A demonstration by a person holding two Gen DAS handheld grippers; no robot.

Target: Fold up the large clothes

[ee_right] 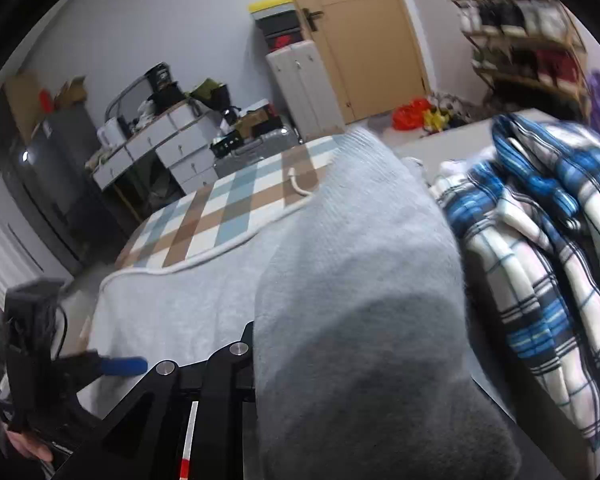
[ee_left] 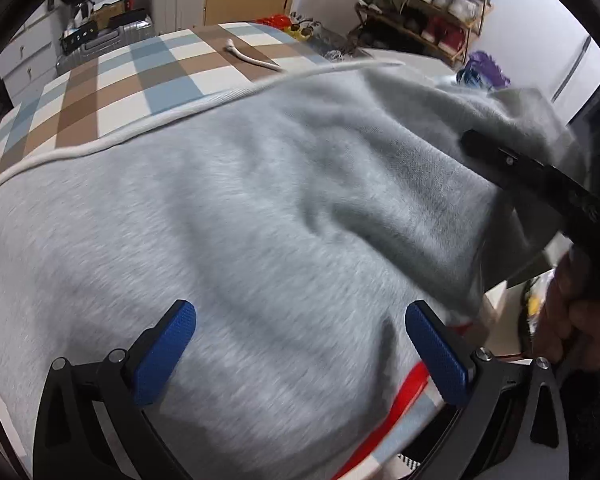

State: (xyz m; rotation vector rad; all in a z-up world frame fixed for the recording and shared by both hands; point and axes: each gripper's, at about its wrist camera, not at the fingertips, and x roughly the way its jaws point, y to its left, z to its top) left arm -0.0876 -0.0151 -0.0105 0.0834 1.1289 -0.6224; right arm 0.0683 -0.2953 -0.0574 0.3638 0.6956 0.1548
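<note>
right gripper [ee_left: 484, 148] fingers pinch a lifted fold of the grey sweatshirt [ee_left: 240, 220] on the bed [ee_left: 140, 76], left gripper [ee_left: 300, 352] hovering near, fingers wide and empty.

In the right wrist view, the grey garment [ee_right: 364, 280] drapes over the right hand-held gripper [ee_right: 300, 380], hiding its fingertips and the grip itself. In the left wrist view the same cloth covers most of the checked bed [ee_left: 112, 80] and runs off the lower left of the frame. The shoe rack [ee_right: 532, 52] at upper right is blurred, so single pairs cannot be told apart.
</note>
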